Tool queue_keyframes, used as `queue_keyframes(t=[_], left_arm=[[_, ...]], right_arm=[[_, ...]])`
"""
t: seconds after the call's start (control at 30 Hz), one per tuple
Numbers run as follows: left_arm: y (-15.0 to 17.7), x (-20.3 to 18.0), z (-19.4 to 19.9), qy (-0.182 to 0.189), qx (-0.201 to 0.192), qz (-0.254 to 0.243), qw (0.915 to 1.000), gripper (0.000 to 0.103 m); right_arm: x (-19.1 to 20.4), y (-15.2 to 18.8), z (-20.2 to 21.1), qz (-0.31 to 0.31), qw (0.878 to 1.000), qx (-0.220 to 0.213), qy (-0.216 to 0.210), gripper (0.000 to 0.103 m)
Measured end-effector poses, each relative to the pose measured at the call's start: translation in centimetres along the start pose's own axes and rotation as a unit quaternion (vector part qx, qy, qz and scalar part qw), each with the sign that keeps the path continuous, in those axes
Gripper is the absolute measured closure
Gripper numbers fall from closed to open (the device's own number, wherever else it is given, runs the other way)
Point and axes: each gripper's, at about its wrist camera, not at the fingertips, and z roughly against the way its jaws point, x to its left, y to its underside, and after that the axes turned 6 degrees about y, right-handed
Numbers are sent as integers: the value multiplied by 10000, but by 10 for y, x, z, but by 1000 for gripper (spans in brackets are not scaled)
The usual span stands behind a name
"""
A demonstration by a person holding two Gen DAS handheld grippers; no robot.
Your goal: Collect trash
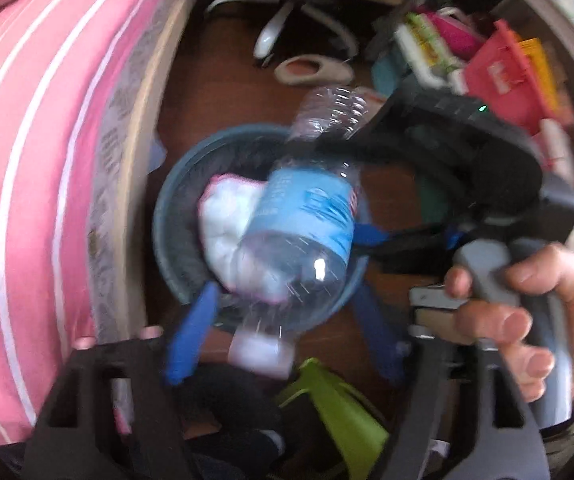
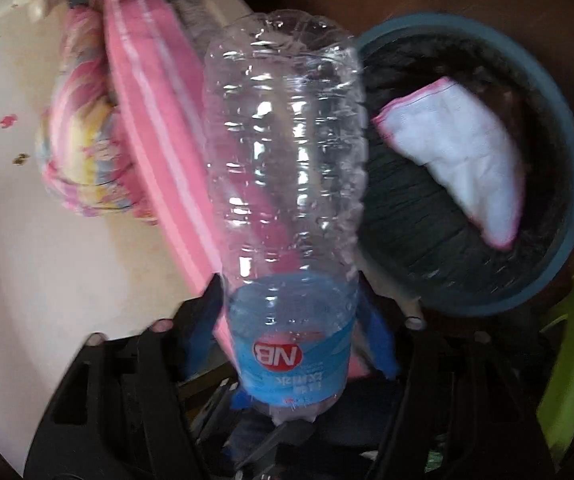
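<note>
A clear plastic bottle [image 1: 307, 208] with a blue label hangs cap-down over a round blue bin [image 1: 167, 216]. A white cloth [image 1: 227, 216] with a pink hem lies inside the bin. My left gripper [image 1: 283, 332] points down at the bin and is open, its blue fingers [image 1: 195, 336] standing wide of the bottle's white cap. In the right wrist view the bottle [image 2: 287, 160] sits label-deep between the fingers of my right gripper [image 2: 291, 328], which stand just clear of its sides. The bin [image 2: 567, 160] and cloth [image 2: 459, 160] lie to its right.
A pink striped bed cover [image 1: 27, 160] fills the left. On the brown floor [image 1: 227, 92] are a chair base [image 1: 287, 20], a slipper [image 1: 311, 70] and a green object [image 1: 339, 408]. Coloured clutter [image 1: 487, 64] is at upper right. A hand [image 1: 527, 300] grips the right tool.
</note>
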Motion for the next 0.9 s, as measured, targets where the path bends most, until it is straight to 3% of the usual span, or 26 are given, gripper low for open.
queue_keyframes(t=[0.03,0.17,0.27,0.4,0.47,0.67,0.9], left_arm=[[1,5,-5,-159,66,35,9998,17],[0,18,-10,-300,199,269,9990,15],[-2,21,-1,-349,15,359,9987,15],[-1,22,25,-682,-451,403,9958,14],[0,22,43,-766,-741,447,9933,14],[13,35,107,-906,-1602,870,9791,9],[50,58,187,-1423,-2441,1419,9487,6]], right_arm=[[0,-2,2,-2,9998,-124,154,12],[12,-6,14,386,9953,-467,759,10],[22,0,22,705,9919,-626,853,10],[47,18,37,1299,9820,-978,965,10],[65,30,46,1671,9735,-1220,974,10],[148,96,75,3106,9277,-1944,715,9],[212,170,70,3962,8939,-2062,388,8]])
